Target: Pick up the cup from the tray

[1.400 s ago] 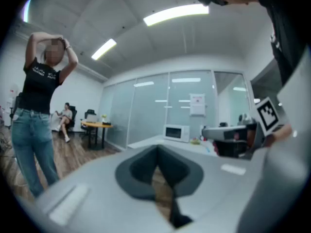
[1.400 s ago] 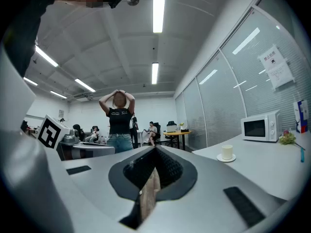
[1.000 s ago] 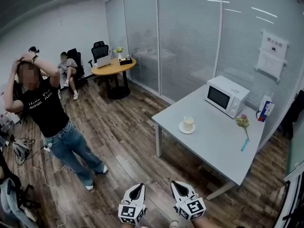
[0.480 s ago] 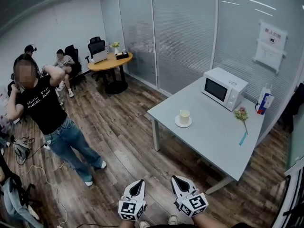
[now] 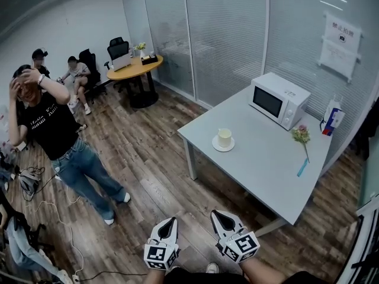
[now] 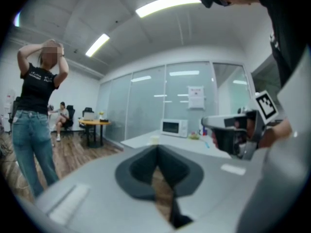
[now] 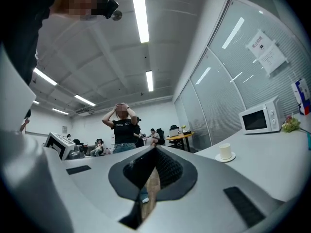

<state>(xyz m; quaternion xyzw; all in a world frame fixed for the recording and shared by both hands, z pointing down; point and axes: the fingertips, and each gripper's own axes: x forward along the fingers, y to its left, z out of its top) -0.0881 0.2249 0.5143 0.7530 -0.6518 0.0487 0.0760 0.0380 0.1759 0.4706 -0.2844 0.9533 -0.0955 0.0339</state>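
Observation:
A cream cup [image 5: 224, 137] stands upright on a small round white tray [image 5: 223, 148] near the left end of a grey table [image 5: 260, 164]. Both grippers are low in the head view, over the wooden floor and well short of the table. My left gripper [image 5: 171, 220] is shut and holds nothing. My right gripper [image 5: 217, 215] is shut too, also with nothing in it. In the left gripper view the cup [image 6: 154, 139] shows small, far beyond the closed tips [image 6: 156, 149]. In the right gripper view the cup [image 7: 225, 151] sits right of the closed tips [image 7: 155, 152].
A white microwave [image 5: 278, 100], a flower [image 5: 302, 136], a blue pen [image 5: 302, 168] and a carton [image 5: 333, 120] share the table. A person [image 5: 59, 141] stands on the floor at left. Seated people and a round wooden table [image 5: 135, 70] are at the back. Cables lie at far left.
The table and cup have drifted left and slightly up in the head view as I moved towards them. The grippers kept their closed pose. The standing person shifted their arms.

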